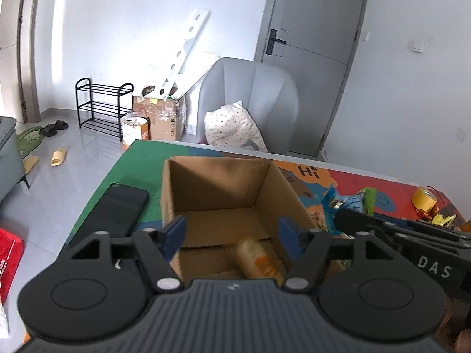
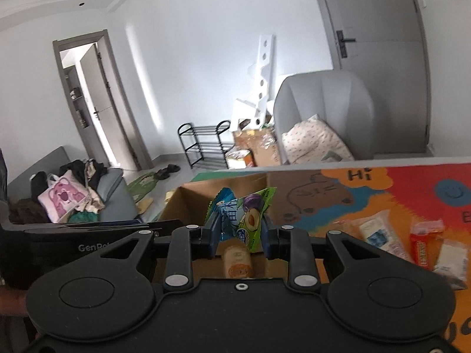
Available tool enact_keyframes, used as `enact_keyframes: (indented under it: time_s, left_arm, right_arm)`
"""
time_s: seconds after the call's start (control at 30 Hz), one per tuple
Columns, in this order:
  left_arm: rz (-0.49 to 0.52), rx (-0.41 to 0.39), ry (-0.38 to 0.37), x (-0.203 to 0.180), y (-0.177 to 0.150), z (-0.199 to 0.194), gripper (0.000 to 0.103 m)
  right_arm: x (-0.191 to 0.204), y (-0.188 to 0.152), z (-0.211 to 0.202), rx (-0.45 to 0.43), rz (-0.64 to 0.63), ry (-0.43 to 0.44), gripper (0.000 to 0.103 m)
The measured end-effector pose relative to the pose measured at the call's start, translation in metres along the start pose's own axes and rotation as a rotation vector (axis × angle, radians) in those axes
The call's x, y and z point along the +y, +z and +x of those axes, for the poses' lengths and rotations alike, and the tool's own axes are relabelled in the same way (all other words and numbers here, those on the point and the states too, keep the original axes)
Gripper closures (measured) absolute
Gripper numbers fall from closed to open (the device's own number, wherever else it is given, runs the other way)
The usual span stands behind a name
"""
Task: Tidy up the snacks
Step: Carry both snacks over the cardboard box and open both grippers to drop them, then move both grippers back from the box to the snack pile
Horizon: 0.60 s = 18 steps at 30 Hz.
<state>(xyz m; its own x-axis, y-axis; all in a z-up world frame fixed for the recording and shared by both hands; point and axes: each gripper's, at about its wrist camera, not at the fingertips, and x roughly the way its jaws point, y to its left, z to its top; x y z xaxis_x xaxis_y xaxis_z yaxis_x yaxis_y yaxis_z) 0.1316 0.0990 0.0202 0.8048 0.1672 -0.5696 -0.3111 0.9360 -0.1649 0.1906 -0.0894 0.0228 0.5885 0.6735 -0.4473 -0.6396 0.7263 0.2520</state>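
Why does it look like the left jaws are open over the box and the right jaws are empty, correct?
Not quite. The right gripper is not empty: the right wrist view shows its jaws closed on blue and green snack packets. The left gripper does stand open over the cardboard box.

- Setting: home living room.
- Grey armchair (image 1: 250,100) with dotted pillow (image 1: 232,126), by a grey door (image 1: 312,29).
- Black shoe rack (image 1: 103,106); slippers (image 1: 59,156) on tiled floor.
- Sofa (image 2: 112,194) heaped with clothes (image 2: 73,188).
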Motion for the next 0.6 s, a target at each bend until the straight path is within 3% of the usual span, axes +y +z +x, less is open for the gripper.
enact_keyframes:
  time_s: [0.43,0.6]
  left_arm:
    - [-0.058,0.029,-0.02,-0.006,-0.004,-0.007,0.013]
    - [-0.025,0.022,-0.023,-0.02,-0.006,-0.01,0.004]
  right_arm:
    - [-0.03,-0.009,-0.035,-0.004,0.094,-0.094,0.034]
    - [-0.045,-0.017,-0.056,-0.014,0.122,-0.148,0.019]
